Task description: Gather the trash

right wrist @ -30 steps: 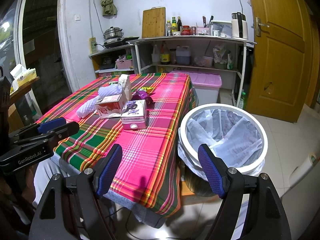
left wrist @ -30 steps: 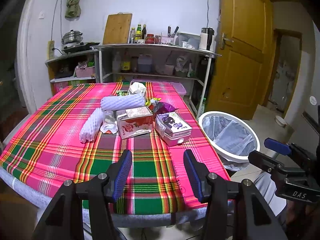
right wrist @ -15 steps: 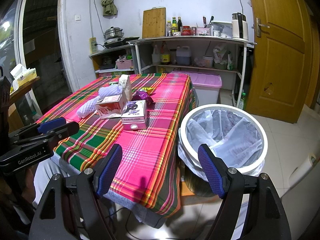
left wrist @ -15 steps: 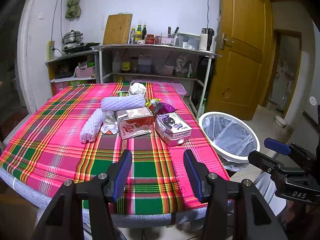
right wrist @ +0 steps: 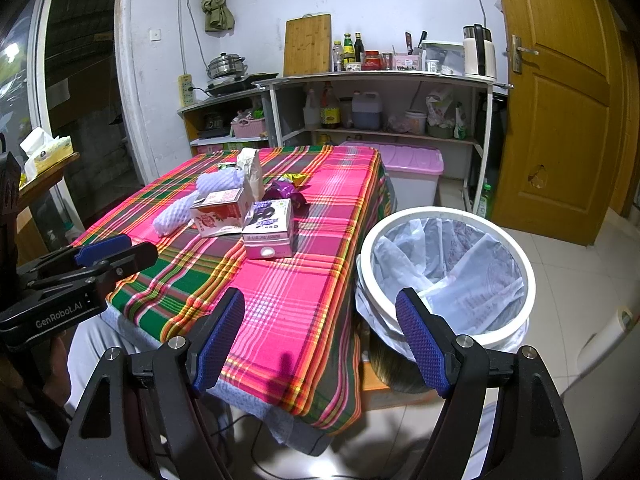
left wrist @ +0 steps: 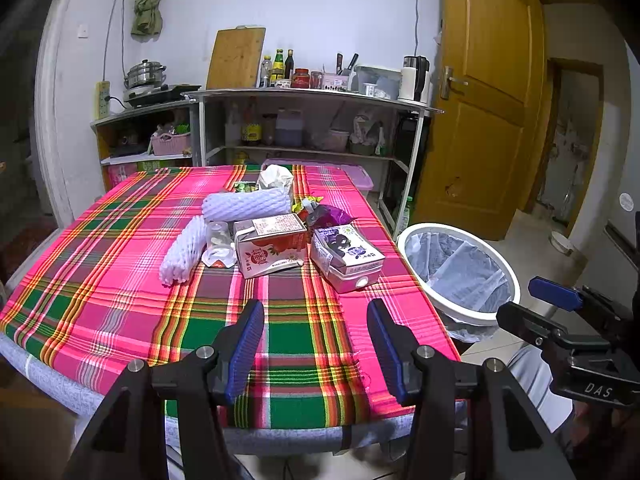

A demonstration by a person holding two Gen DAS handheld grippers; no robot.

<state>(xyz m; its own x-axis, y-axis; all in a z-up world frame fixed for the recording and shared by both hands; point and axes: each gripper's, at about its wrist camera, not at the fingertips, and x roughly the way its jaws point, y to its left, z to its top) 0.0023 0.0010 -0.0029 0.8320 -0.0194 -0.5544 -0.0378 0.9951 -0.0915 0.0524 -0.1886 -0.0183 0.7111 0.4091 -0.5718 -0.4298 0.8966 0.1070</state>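
Note:
Trash lies in a heap mid-table on the pink plaid cloth [left wrist: 120,280]: a red-and-white carton [left wrist: 270,246], a purple carton [left wrist: 346,256], two white foam nets [left wrist: 182,250], a flattened clear cup [left wrist: 218,242], a purple wrapper [left wrist: 326,216] and a crumpled paper bag [left wrist: 276,178]. A white bin [left wrist: 460,272] with a clear liner stands on the floor off the table's right edge. My left gripper [left wrist: 314,354] hangs open over the near table edge, short of the heap. My right gripper [right wrist: 320,340] is open and empty between the table corner and the bin [right wrist: 446,276].
Shelves [left wrist: 304,120] with bottles, a kettle and a pot line the back wall. A pink lidded box [right wrist: 408,172] sits on the floor behind the table, with a wooden door [right wrist: 560,100] to the right. The person's legs [right wrist: 92,344] are under the near table edge.

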